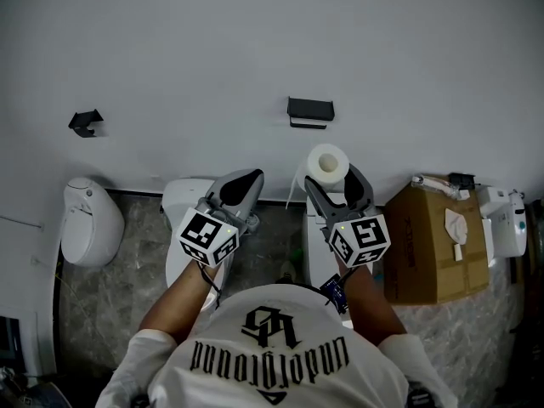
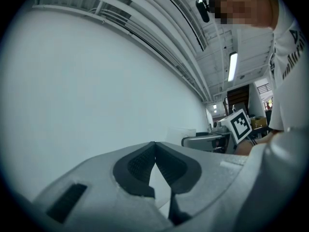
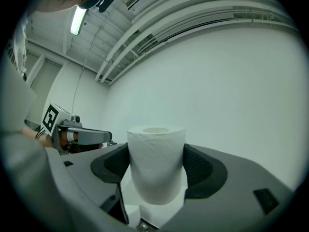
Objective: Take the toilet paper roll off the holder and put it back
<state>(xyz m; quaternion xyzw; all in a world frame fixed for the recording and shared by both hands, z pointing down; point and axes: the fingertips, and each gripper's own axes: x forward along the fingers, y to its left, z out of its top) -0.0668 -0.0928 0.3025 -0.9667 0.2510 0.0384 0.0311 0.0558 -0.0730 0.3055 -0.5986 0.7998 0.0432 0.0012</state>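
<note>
1 roll point(image 1: 327, 163) is clamped by the right tongs point(image 1: 338, 192), left tongs point(image 2: 155, 151) clenched empty; slippage is risked at the holder point(image 1: 310, 110).

White T-shirt point(image 1: 272, 347), black gothic lettering reading roughly "underground", upside down in head view, emblem beside it illegible

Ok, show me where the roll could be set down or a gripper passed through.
Free: the wall between the black bracket and the holder, and the grey floor between the left white fixture and the toilet. Crowded: below the holder, where the right gripper clamps the roll, and the cardboard box beside it.
</note>
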